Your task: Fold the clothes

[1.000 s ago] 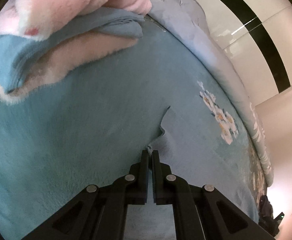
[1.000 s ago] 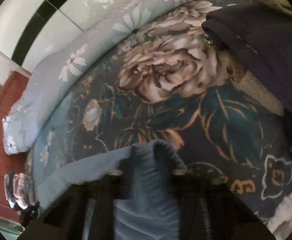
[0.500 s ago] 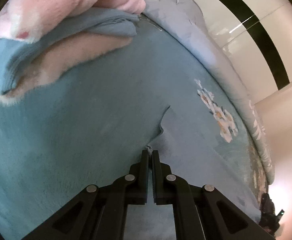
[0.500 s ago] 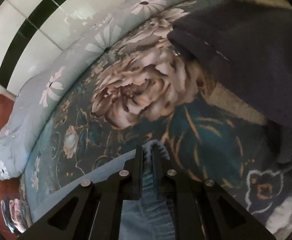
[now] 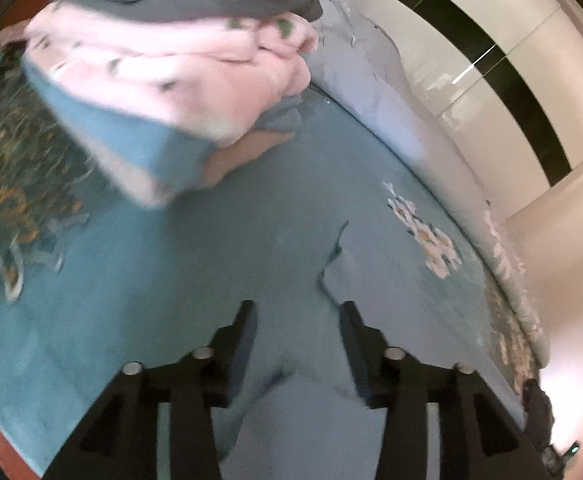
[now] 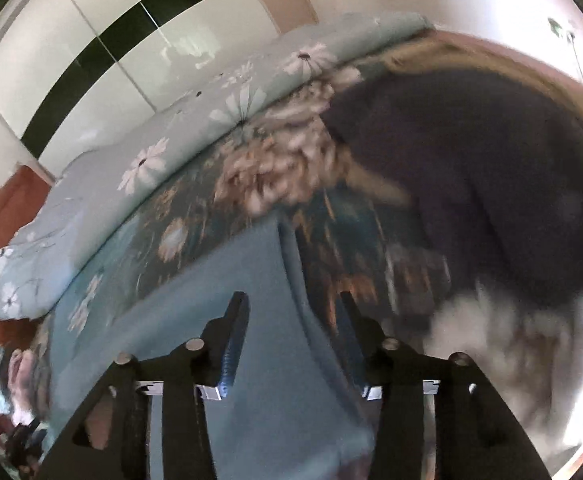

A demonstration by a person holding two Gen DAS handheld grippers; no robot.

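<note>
A blue fleece garment (image 5: 163, 280) lies spread flat on the bed. Its folded edge (image 5: 333, 256) runs just ahead of my left gripper (image 5: 297, 312), which is open and empty above the cloth. In the right wrist view the same blue garment (image 6: 219, 280) lies flat, its right edge (image 6: 289, 264) running between the open fingers of my right gripper (image 6: 291, 308), which holds nothing. Both views are blurred by motion.
A stack of folded clothes, pink (image 5: 163, 76) over blue with grey on top, sits at the far left. A dark garment (image 6: 471, 168) lies at the right. A light blue floral duvet (image 6: 139, 168) lies along the wardrobe side. The bedspread (image 6: 355, 240) is dark floral.
Both grippers have opened and let go of the blue garment, which now lies flat. Both have pulled back and up, so more of the bed shows.
</note>
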